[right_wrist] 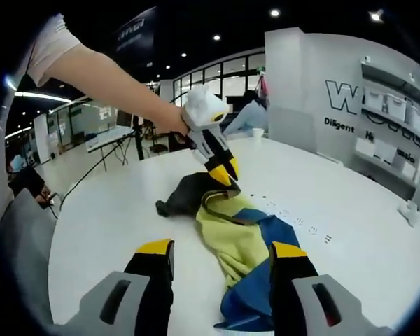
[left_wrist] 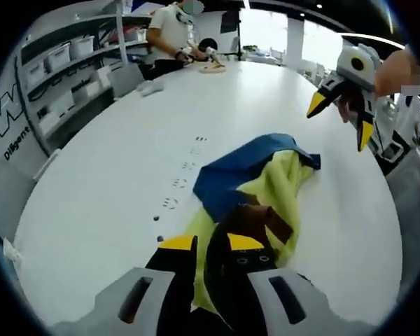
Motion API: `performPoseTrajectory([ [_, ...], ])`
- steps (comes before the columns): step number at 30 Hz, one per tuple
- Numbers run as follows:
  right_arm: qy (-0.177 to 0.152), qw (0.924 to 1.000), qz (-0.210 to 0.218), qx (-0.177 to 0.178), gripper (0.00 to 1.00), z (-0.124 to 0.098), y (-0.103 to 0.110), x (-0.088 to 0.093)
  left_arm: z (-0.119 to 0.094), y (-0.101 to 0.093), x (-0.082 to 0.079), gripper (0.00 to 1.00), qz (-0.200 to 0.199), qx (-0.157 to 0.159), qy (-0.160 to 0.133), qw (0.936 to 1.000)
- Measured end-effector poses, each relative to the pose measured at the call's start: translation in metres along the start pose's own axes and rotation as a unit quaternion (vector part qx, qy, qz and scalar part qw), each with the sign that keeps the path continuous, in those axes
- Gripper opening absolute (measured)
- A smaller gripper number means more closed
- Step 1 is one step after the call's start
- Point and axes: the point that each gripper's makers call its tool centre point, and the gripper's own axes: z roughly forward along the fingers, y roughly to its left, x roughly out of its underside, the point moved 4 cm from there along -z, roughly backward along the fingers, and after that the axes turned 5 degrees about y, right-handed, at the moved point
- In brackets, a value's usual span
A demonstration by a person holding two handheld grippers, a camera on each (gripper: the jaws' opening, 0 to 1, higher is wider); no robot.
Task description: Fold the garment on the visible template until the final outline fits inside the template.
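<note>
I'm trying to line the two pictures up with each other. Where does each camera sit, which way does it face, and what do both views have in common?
Left gripper view: rides on the left gripper, whose jaws pinch the garment; looks across the white table toward shelves; the right gripper hangs open at upper right.
Right gripper view: rides on the right gripper, open above the garment; faces the person's bare arm and the left gripper.
Shared: the yellow, blue and dark garment, the table, and a row of small marks.
</note>
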Motion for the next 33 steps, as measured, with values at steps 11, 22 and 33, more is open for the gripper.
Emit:
performPoseTrajectory([
  [11, 0.001, 1.0, 0.005, 0.003, 0.51, 0.001, -0.003, 0.002, -0.016, -0.021, 0.0, 0.02, -0.021, 0.032, 0.012, 0.9992],
  [22, -0.004, 1.0, 0.004, -0.006, 0.49, 0.021, -0.002, -0.007, -0.06, -0.03, 0.024, 0.02, -0.025, -0.01, -0.02, 0.9994],
  [33, 0.016, 0.9991, -0.038, -0.008, 0.38, 0.052, -0.025, -0.017, -0.094, -0.038, 0.054, 0.02, -0.037, -0.039, -0.045, 0.9975],
])
